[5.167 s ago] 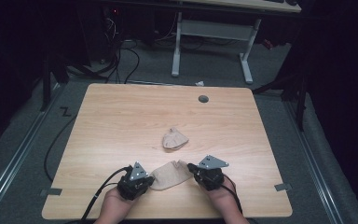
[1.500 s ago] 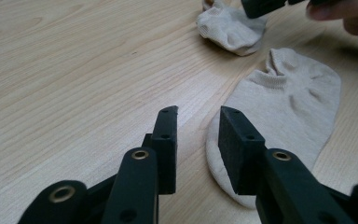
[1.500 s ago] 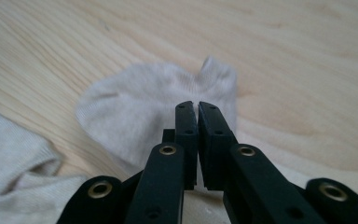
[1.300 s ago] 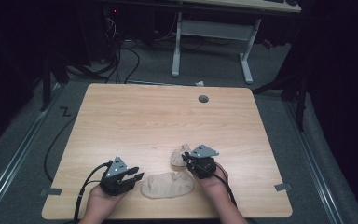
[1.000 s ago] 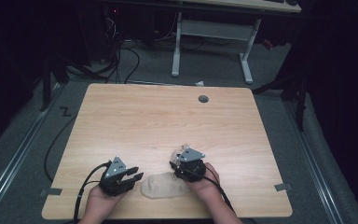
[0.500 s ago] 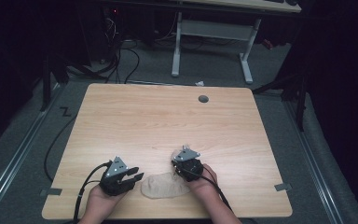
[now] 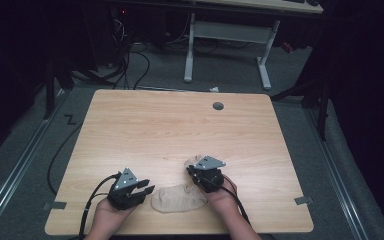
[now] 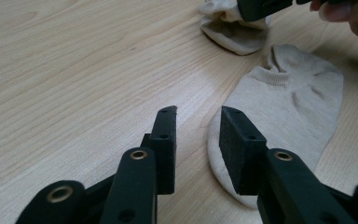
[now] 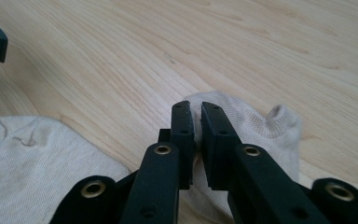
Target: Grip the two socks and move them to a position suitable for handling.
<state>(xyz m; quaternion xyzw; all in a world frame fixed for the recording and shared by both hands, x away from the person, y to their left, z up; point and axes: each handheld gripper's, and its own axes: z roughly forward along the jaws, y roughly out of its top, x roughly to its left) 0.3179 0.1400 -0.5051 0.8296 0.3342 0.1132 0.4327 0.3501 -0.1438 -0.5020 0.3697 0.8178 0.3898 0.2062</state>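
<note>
Two beige ankle socks lie near the table's front edge. The flat sock (image 7: 177, 199) (image 8: 284, 102) (image 9: 23, 154) lies spread between my hands. The crumpled sock (image 7: 195, 162) (image 8: 230, 32) (image 9: 256, 123) sits just behind it. My right gripper (image 7: 194, 172) (image 9: 197, 121) points down at the crumpled sock; its jaws have just been closing and now pinch a fold of the sock's edge. My left gripper (image 7: 147, 189) (image 8: 198, 135) rests low beside the flat sock's toe, jaws apart with bare wood between them.
The wooden table (image 7: 170, 130) has a round grey cable port (image 7: 218, 106) near its far edge. Black cables trail from both grippers over the front edge. A white desk frame (image 7: 230, 35) and dark floor lie beyond the table.
My right gripper has shifted left from beside the crumpled sock to over it and settled there. The left gripper and the flat sock have stayed put.
</note>
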